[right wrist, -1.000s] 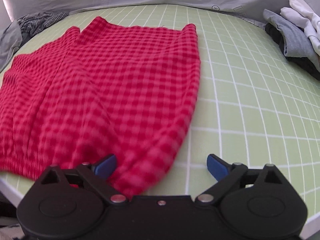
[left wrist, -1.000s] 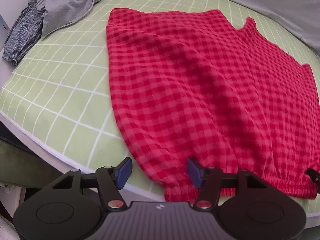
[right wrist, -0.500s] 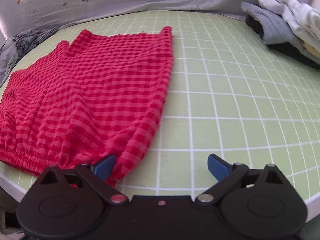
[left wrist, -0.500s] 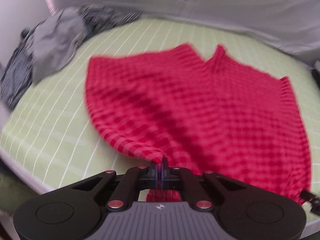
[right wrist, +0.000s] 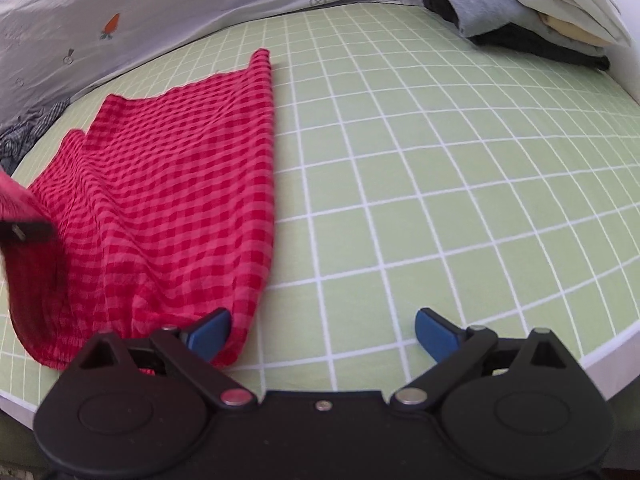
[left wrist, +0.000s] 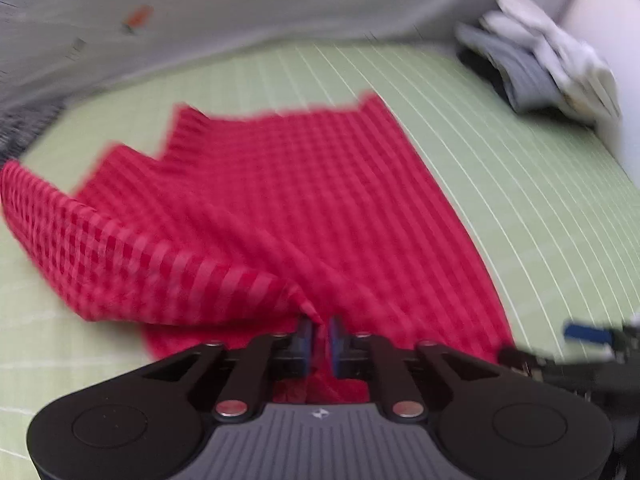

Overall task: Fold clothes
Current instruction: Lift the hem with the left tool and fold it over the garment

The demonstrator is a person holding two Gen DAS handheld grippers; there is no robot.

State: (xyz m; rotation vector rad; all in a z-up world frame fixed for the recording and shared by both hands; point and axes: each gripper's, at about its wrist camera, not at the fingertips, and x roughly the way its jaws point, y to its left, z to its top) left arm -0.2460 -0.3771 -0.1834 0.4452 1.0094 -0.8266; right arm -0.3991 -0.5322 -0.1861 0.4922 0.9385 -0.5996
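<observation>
Red checked shorts [left wrist: 304, 208] lie on the green grid sheet [left wrist: 520, 184]. My left gripper [left wrist: 319, 340] is shut on the shorts' waistband corner and holds it lifted, with the left half folding over toward the right. In the right wrist view the shorts [right wrist: 172, 200] lie at left, their near corner by my left blue finger [right wrist: 208, 330]. My right gripper [right wrist: 320, 330] is open and empty, low over the sheet [right wrist: 460, 168] beside the shorts' right edge. It also shows at the right edge of the left wrist view [left wrist: 588, 336].
A pile of grey, white and black clothes [right wrist: 520, 8] sits at the far right. Dark checked clothes [right wrist: 28, 132] lie at the far left. A grey printed cover [right wrist: 140, 12] runs along the back. The bed's edge [right wrist: 600, 356] is close at right.
My left gripper has closed on the waistband corner, lifted it and swung right across the shorts. The right gripper stayed open by the shorts' right edge.
</observation>
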